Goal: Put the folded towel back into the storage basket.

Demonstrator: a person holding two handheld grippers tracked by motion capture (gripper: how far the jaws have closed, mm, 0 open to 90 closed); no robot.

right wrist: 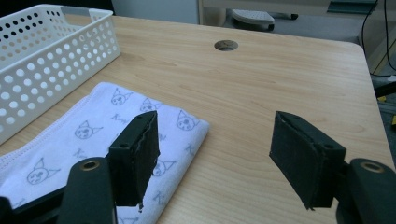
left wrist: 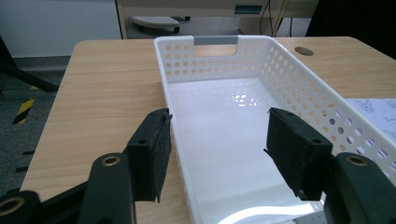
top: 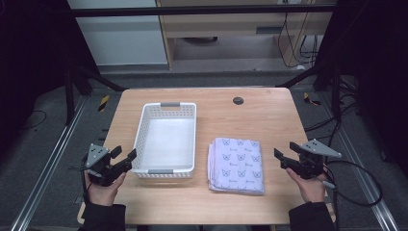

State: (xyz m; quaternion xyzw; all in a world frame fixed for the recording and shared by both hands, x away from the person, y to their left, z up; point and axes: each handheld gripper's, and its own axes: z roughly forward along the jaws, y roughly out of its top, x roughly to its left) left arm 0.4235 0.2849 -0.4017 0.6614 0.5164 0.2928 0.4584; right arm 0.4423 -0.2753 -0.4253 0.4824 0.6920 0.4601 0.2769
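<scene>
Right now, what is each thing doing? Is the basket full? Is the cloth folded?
Basket: empty, upright on the table.
Cloth: folded flat, beside the basket, not held.
Left gripper: open, holding nothing.
Right gripper: open, holding nothing.

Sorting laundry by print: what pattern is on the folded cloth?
Pale lilac folded cloth with small cat-face outlines; clearest in the right gripper view.
</scene>
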